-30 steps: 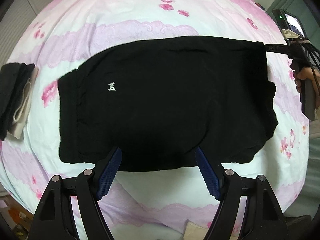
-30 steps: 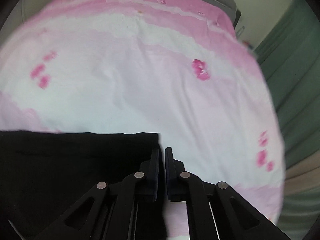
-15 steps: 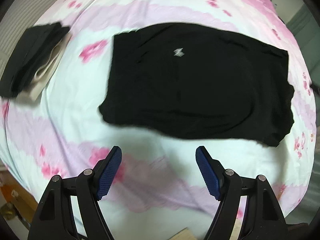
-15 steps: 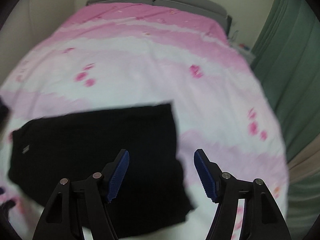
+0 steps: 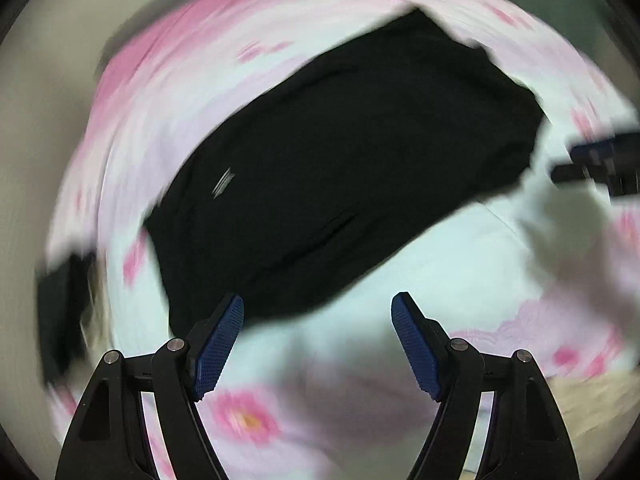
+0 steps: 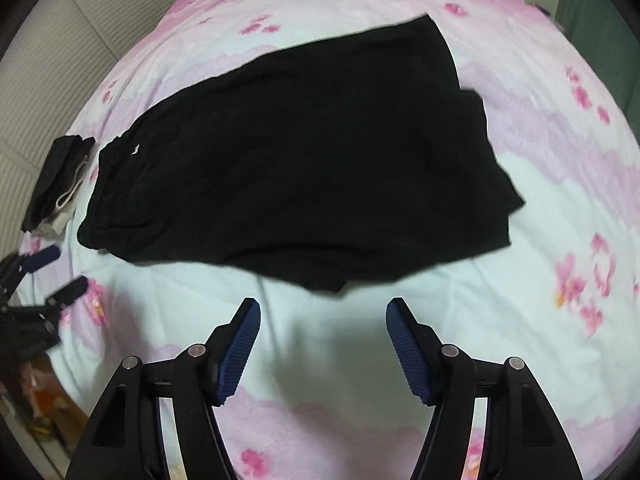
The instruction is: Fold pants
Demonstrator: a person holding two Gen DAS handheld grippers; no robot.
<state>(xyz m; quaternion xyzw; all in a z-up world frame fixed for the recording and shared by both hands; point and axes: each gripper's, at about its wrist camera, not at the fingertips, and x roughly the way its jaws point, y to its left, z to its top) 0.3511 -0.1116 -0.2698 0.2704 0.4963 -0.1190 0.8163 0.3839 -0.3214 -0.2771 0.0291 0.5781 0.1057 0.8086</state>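
I have the black pants [image 6: 296,168] lying folded flat on the pink floral bed [image 6: 552,216], and both the right gripper [image 6: 322,340] and the left gripper [image 5: 318,344] hang over bare sheet just short of the near hem, jaws apart and empty, the right having just let go. For the next fold I'd pinch both near corners cleanly, lift together and keep edges aligned, so the layers don't skew

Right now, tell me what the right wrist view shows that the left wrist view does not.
Right wrist only: the left gripper at the left edge, a ribbed wall panel, and its own open right gripper.
Left wrist only: the right gripper at the right edge.
Both: the black pants on the pink floral bedspread, with folded clothes beside them.
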